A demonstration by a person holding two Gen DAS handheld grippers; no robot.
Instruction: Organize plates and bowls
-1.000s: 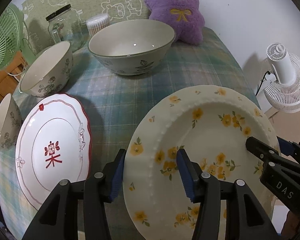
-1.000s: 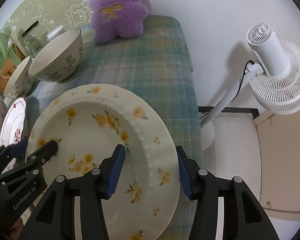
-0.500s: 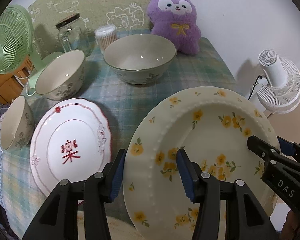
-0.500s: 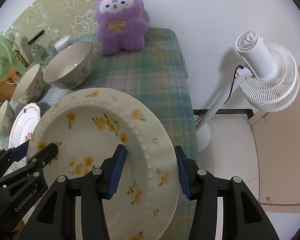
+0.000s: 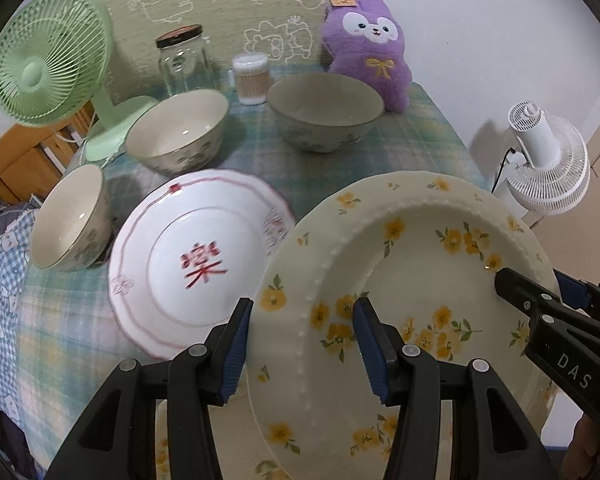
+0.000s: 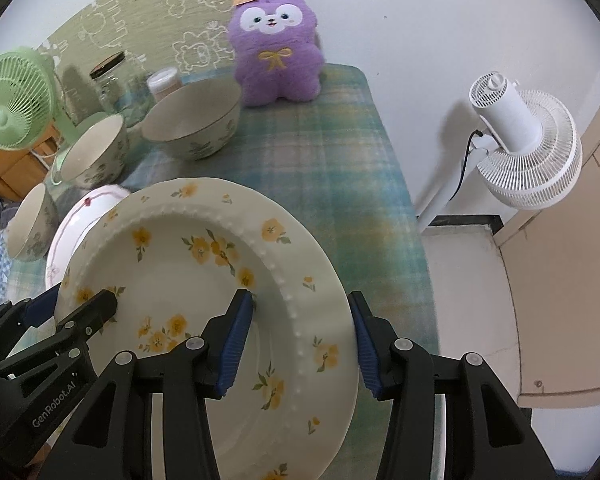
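Left gripper (image 5: pixel 302 344): blue-padded jaws straddle the left rim of the cream ceramic plate with yellow flowers and a beaded ridge (image 5: pixel 416 264), one pad under the edge, one on the inner face; reads as clamped on the rim. Right gripper (image 6: pixel 300 340): same arrangement on the opposite rim, clamped likewise. The plate hangs between the two, clear of the green plaid tablecloth (image 6: pixel 320 168), tilted toward the cameras.

Just beside the held plate on its left lies the white scalloped plate with red trim and a red character (image 5: pixel 196 256), flat on the cloth. Beyond it: a small cream floral bowl (image 5: pixel 70 220) at the left edge, a medium floral bowl (image 5: pixel 178 136), and a large grey-green floral bowl (image 5: pixel 326 110) further back.

Step in hand, by judgement: carrying the flowered plate two-handed toward a stacking spot. Next move calls for keeping both grips level with each other and lowering evenly; which plate belongs underneath I cannot tell.

Against the earlier frames: the whole table sits lower and further off in both views, and more of the far clutter shows, including the green desk fan (image 5: pixel 50 60) in full. Grip points on the rim are unchanged.
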